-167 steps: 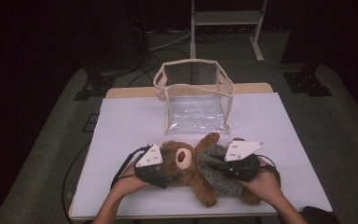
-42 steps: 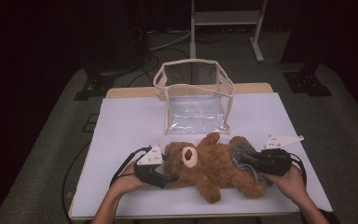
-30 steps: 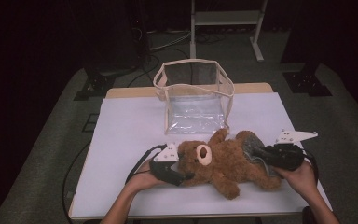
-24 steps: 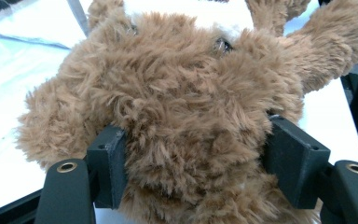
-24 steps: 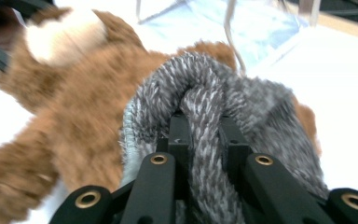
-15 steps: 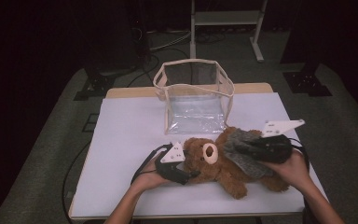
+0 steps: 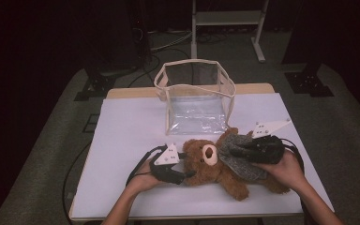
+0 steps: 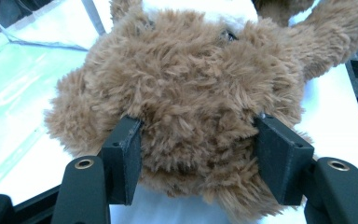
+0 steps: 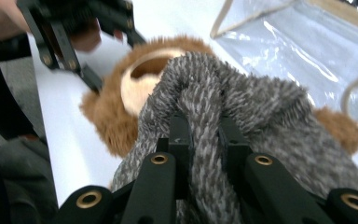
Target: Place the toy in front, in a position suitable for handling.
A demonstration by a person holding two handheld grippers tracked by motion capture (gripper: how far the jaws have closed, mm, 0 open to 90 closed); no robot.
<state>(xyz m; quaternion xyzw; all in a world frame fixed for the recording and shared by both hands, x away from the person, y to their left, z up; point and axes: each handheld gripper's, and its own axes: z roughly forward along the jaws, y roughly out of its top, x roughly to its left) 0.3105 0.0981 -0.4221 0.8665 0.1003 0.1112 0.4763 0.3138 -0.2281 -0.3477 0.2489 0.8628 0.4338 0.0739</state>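
A: Two grippers work one teddy bear [image 7: 218, 168] on the white table [image 7: 131, 136], seen from the high view; the left gripper [image 7: 180, 172] sits at the bear's head, the right gripper [image 7: 236, 152] on its grey sweater [image 7: 241, 161].

B: And the bear lies on its back near the front edge; a clear bag [image 7: 196, 101] stands open just behind it.

A: Left gripper view: both black jaws press into the brown fur of the head [image 8: 186, 93] from either side; they have just been closing, the head between them.

B: So it holds the head; white tabletop shows below the fur.

A: Right gripper view: the jaws stand narrow, pinching a raised fold of the knitted sweater [image 9: 200, 107].

B: Beyond the fold, the bear's muzzle [image 9: 144, 84]; farther off, the other gripper [image 9: 84, 32] and the bag's clear wall [image 9: 298, 51].
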